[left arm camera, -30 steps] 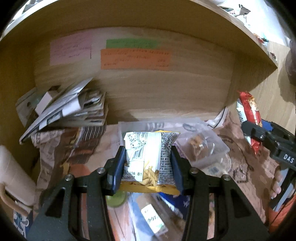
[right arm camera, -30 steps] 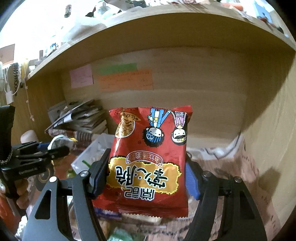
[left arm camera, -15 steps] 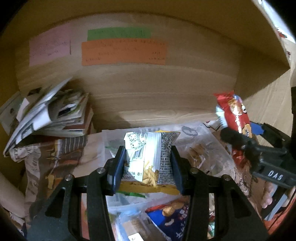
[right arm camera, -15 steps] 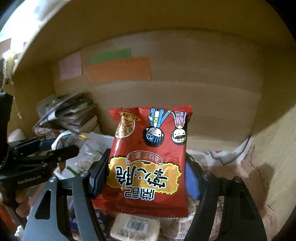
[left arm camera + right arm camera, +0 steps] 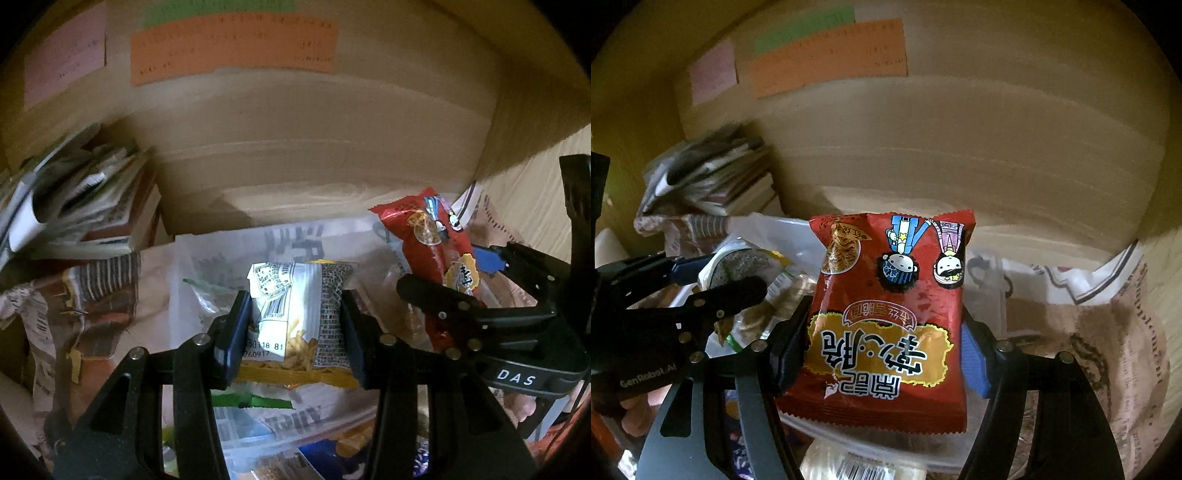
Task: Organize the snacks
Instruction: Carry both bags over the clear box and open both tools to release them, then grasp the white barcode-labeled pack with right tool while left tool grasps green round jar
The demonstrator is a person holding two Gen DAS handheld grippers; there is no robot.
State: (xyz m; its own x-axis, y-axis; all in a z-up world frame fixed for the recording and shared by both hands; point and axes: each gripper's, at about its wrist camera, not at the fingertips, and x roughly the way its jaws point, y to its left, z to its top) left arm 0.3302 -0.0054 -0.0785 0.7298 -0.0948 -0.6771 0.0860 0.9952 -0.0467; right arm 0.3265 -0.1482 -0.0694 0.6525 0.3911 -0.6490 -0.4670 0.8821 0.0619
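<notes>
My left gripper (image 5: 295,328) is shut on a small white and yellow snack packet (image 5: 295,317) with a barcode and printed fries, held upright over a clear plastic bin (image 5: 229,258). My right gripper (image 5: 882,332) is shut on a red snack bag (image 5: 890,317) with two cartoon figures, printed upside down as I see it. From the left wrist view the red snack bag (image 5: 439,251) and the right gripper (image 5: 454,291) hang at the right. In the right wrist view the left gripper (image 5: 713,280) holds its packet (image 5: 746,262) at the left.
Both hands are inside a wooden shelf bay with orange, green and pink paper labels (image 5: 232,48) on the back wall. A stack of books and papers (image 5: 74,206) sits at the left. Printed paper (image 5: 1108,332) lines the shelf floor. More snack packs (image 5: 864,469) lie below in the bin.
Both grippers have moved forward and down into the shelf bay, each still holding its snack. The back wall and labels look closer, and the bin has come under the packets.
</notes>
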